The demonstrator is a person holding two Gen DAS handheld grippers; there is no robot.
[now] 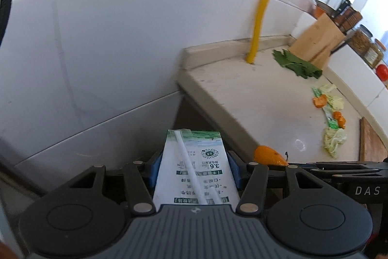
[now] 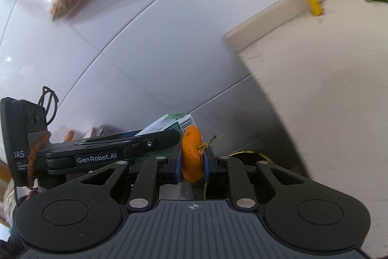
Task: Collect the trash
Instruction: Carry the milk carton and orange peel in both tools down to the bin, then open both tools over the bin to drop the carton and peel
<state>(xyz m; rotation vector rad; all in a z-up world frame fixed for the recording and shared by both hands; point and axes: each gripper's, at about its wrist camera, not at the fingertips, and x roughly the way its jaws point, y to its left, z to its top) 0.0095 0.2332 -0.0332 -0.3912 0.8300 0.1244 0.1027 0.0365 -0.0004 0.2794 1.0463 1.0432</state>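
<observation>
Trash here is light: the milk carton [image 1: 194, 166], probably empty, dents easily, so the left gripper [image 1: 194, 169] clamps its flat sides. Soft orange peel [image 2: 191, 157] sits pinched in the narrow right gripper [image 2: 192, 162], beside the counter [image 2: 327, 89].

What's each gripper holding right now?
Left gripper: closed on the milk carton.
Right gripper: closed on the orange peel.
</observation>
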